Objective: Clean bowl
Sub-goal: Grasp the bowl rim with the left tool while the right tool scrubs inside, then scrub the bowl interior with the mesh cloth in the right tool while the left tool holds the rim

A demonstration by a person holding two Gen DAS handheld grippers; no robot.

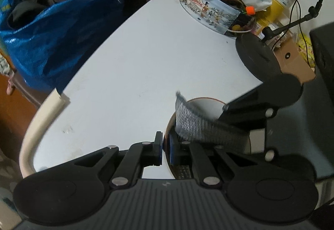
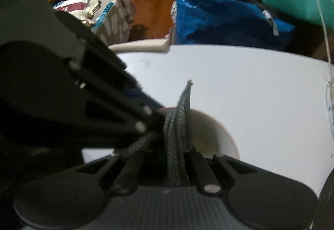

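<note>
A white bowl [image 1: 206, 106] with a brown rim stands on the white table [image 1: 146, 52] near its front edge. My left gripper [image 1: 165, 146] is shut on the bowl's left rim, one blue pad inside and one outside. A grey knitted cloth [image 1: 194, 123] hangs into the bowl, and my right gripper [image 1: 227, 112] reaches in from the right, shut on it. In the right wrist view the cloth [image 2: 179, 121] rises from between the fingers of the right gripper [image 2: 177, 159] over the bowl [image 2: 210, 131], while the left gripper [image 2: 156, 115] meets the rim from the left.
A round cookie tin [image 1: 208, 12] topped with a pink heart-print cloth stands at the table's far side, beside a black stand base [image 1: 256, 56] and cables. A full blue bag [image 1: 52, 42] sits beyond the table's left edge. A cream edge strip [image 1: 41, 117] lines the table corner.
</note>
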